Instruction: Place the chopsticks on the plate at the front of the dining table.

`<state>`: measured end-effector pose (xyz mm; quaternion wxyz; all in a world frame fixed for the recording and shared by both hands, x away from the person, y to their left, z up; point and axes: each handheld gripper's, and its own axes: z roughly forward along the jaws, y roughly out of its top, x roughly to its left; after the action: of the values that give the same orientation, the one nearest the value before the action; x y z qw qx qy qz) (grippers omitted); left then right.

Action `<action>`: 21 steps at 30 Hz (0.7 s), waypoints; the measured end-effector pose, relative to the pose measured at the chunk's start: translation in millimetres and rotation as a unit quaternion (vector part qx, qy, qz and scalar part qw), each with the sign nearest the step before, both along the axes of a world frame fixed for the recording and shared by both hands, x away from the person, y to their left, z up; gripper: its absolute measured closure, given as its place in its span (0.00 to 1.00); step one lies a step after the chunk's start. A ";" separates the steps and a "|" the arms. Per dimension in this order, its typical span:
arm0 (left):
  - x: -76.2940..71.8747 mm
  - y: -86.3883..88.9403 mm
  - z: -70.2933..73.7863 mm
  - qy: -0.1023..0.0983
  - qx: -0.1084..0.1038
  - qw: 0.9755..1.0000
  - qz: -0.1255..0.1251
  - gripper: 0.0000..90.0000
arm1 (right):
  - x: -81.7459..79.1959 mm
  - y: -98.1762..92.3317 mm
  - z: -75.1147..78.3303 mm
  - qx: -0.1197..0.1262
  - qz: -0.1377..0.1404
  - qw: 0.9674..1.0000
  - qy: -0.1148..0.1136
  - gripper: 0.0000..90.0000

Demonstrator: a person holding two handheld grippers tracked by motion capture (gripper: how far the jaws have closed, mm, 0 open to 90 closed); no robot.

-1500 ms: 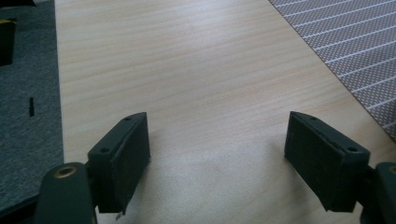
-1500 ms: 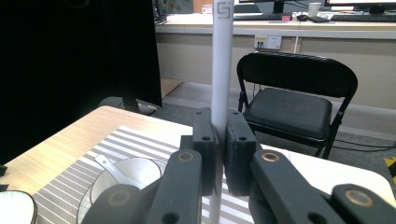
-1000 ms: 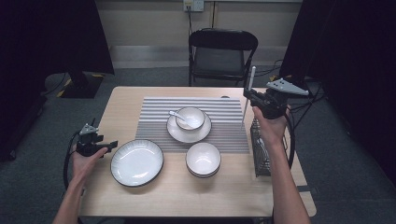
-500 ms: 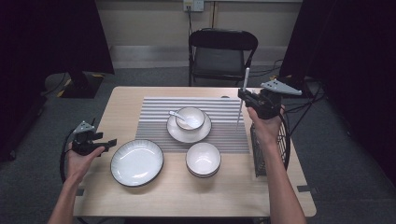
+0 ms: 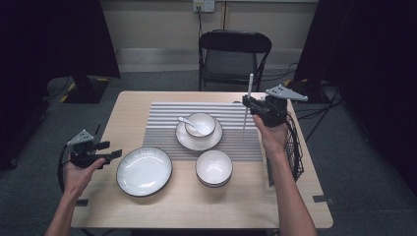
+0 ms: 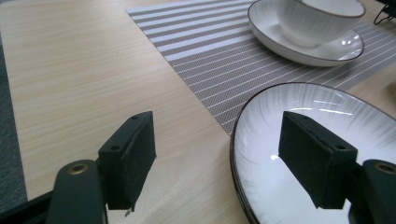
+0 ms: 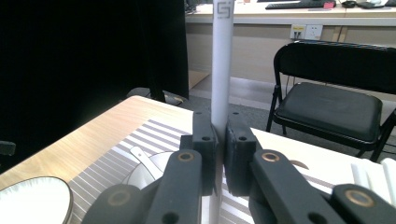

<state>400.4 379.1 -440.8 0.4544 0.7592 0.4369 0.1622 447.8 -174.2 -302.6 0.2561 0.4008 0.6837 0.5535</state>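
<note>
From above, my right gripper point(image 5: 250, 104) is up over the far right part of the striped placemat point(image 5: 162, 128), its jaws pinched tight on a thin white chopstick point(image 5: 247, 107) that stands almost upright, one tip well above my hand and the other hanging just over the mat. Beside my right wrist, at the table's right edge, sits a black wire basket point(image 5: 294, 147). My left gripper point(image 5: 105, 152) is low at the left edge of the wooden table point(image 5: 128, 105), jaws pointing toward the big white plate point(image 5: 144, 171) just beside it, and I carry nothing in it. Past the plate stand a small white bowl point(image 5: 214, 167) and, on the mat, a second bowl on a saucer point(image 5: 199, 129) with a spoon point(image 5: 186, 121) in it. In the left gripper view my two jaws stand wide apart with nothing between them, having just closed in a little; the right-hand one hangs over the plate's point(image 6: 327, 107) dark rim, the other over bare wood, and the saucer point(image 6: 303, 51) lies beyond on the mat. In the right gripper view my jaws squeeze the chopstick point(image 7: 221, 60) squarely at its lower part, the stick rising straight up against a black folding chair point(image 7: 334, 100) behind the table.
</note>
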 end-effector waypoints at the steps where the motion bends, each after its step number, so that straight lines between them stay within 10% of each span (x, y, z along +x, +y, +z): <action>1: -1.5 -0.7 0.4 -0.005 -0.001 1.000 -0.006 0.31 | -0.5 0.8 0.3 0.000 0.000 1.000 -0.001 0.95; 21: -31.3 -24.2 3.4 -0.013 -0.016 0.997 -0.071 0.34 | -0.7 20.1 -0.3 -0.004 0.020 1.000 0.000 0.95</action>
<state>369.1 354.9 -437.4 0.4826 0.7786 0.3786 0.1324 447.1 -154.2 -302.9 0.2466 0.3856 0.6939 0.5559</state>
